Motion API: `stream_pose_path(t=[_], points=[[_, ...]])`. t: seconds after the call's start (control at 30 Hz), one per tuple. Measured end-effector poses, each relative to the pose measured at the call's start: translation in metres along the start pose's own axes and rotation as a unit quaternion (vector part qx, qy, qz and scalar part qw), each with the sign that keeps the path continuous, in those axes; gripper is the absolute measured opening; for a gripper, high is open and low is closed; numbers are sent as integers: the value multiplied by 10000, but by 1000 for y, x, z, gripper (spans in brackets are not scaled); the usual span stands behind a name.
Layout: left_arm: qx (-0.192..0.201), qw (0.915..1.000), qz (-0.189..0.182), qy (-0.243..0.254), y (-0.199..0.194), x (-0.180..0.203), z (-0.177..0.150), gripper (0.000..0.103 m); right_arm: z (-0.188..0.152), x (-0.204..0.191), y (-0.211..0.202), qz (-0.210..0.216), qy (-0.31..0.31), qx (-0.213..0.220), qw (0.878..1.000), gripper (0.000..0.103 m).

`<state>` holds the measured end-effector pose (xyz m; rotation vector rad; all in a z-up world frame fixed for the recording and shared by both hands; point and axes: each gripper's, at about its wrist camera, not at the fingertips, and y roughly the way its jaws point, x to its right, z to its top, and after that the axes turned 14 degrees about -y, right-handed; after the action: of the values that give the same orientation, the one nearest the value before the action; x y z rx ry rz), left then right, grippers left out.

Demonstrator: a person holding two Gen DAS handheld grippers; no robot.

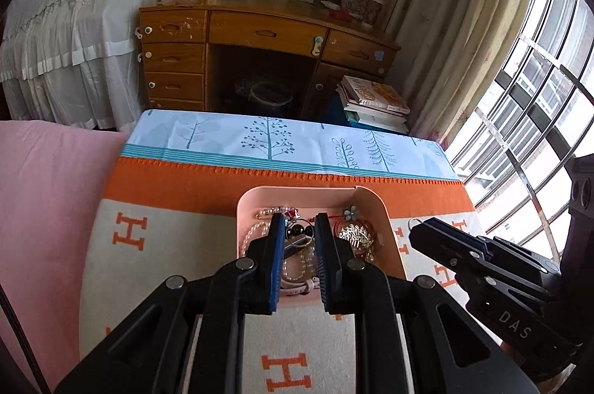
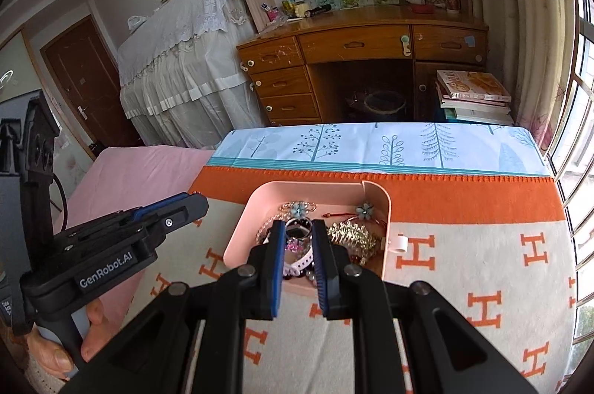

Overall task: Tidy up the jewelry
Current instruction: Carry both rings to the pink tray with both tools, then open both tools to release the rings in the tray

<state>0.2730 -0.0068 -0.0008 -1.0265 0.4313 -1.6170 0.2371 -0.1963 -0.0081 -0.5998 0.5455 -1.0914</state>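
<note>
A pink tray sits on the orange-and-white blanket and holds a tangle of jewelry: a gold comb, pearl strands, flower clips, rings and a white watch strap. My left gripper is open above the tray's near half, empty. My right gripper is open above the tray too, empty. Each gripper shows from the side in the other's view.
The blanket covers a table with a blue tree-print cloth at its far edge. A small white piece lies right of the tray. Pink bedding is to the left. A wooden desk, stacked books and a window lie beyond.
</note>
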Motion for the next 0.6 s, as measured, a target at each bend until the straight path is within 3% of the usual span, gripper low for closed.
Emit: stream_pose_path(t=[0.23, 0.47, 0.6], points=[[-482, 9985, -210, -151, 57, -1, 27, 14, 12, 29, 59, 99, 464, -434, 9979, 15], [-893, 9958, -194, -33, 102, 3, 18, 14, 10, 42, 95, 156, 605, -690, 9957, 16], [-824, 9965, -142, -14, 103, 3, 14, 28, 11, 40, 101, 96, 544, -768, 9955, 16]])
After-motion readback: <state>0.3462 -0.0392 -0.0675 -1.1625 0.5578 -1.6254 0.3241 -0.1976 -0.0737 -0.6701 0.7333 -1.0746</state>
